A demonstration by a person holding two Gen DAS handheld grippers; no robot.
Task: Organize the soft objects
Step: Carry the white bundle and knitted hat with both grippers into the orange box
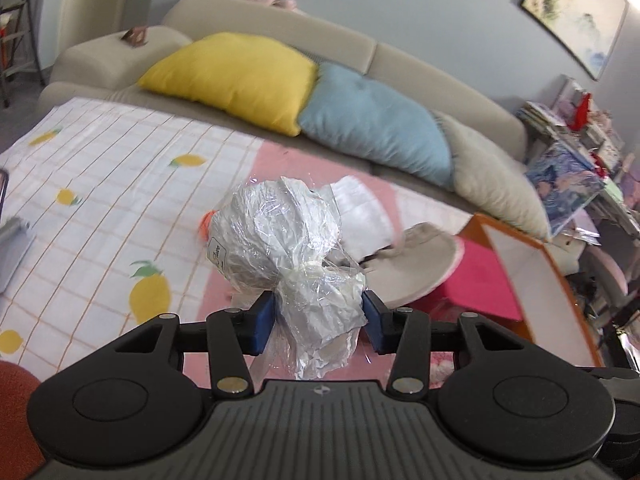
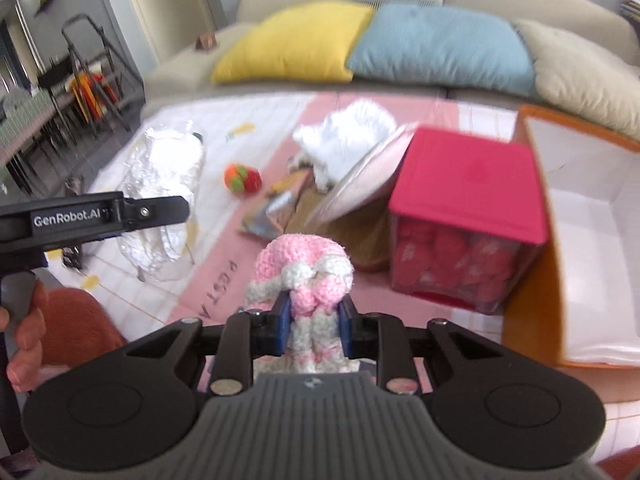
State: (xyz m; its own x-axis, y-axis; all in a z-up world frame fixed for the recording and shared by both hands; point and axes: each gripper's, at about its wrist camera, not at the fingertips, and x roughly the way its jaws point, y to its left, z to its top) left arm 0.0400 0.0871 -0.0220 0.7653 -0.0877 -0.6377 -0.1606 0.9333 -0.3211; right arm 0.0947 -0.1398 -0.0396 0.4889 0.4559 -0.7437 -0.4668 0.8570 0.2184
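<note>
Clamping a pink-and-white crochet toy (image 2: pixel 308 276) in my right gripper (image 2: pixel 314 326), I see the open orange box (image 2: pixel 540 240) ahead and right, past the pink cube (image 2: pixel 468 216). My left gripper (image 1: pixel 320 322) jaws pinch a plastic-wrapped plush (image 1: pixel 280 232) above the bedsheet (image 1: pixel 100 168), farther from that box.

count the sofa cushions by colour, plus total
Yellow cushion: 1
Blue cushion: 1
Beige cushion: 1
Total: 3
</note>
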